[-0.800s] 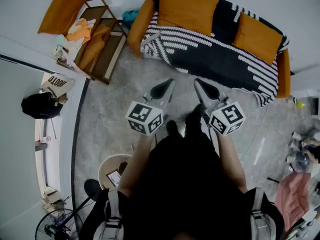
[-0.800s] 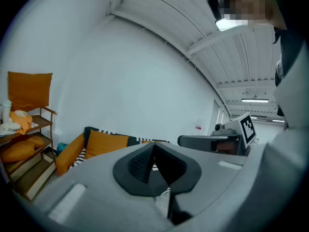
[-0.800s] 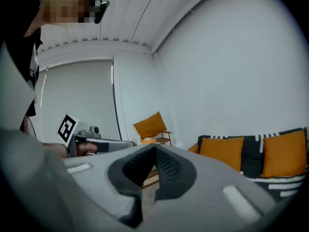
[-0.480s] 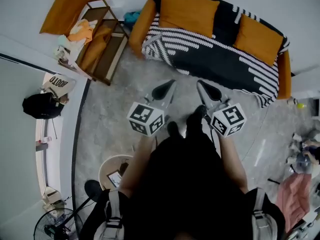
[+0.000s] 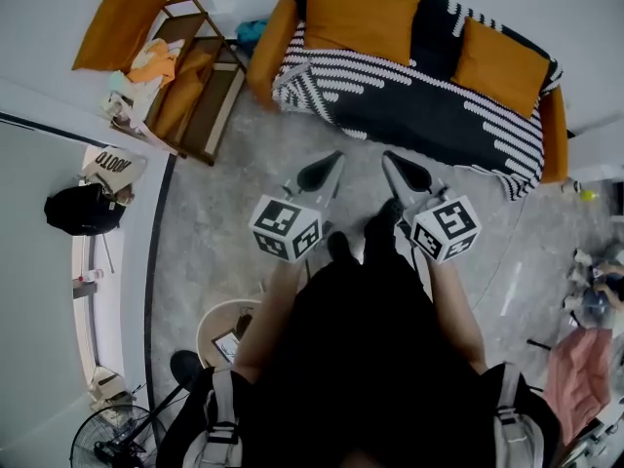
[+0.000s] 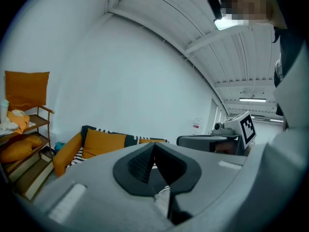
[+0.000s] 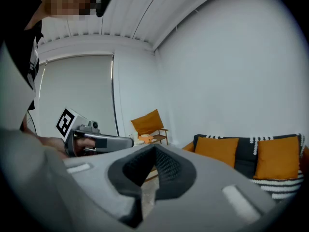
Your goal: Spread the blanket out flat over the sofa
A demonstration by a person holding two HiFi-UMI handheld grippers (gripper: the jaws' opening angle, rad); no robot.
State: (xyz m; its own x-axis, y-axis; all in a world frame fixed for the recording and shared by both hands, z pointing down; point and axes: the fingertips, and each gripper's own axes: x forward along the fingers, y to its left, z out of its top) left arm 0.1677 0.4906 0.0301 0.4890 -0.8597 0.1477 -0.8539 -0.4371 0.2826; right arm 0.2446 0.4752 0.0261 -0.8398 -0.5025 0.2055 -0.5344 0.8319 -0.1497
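Observation:
The black-and-white patterned blanket (image 5: 429, 115) lies spread over the seat and back of the orange sofa (image 5: 268, 47), with two orange cushions (image 5: 361, 18) on top of it. Both grippers hover over the grey floor in front of the sofa, well short of the blanket. My left gripper (image 5: 322, 174) is shut with nothing in it, and my right gripper (image 5: 402, 171) beside it is shut and empty too. In the left gripper view the pads (image 6: 145, 161) meet and the sofa (image 6: 96, 141) shows behind them. In the right gripper view the sofa (image 7: 241, 153) sits at the right.
A wooden rack (image 5: 195, 81) with orange cushions and clothes stands left of the sofa. A round stool (image 5: 222, 331) and a fan (image 5: 112, 442) are at my left, a black bag (image 5: 83, 208) by the wall, pink cloth (image 5: 575, 378) and clutter at the right.

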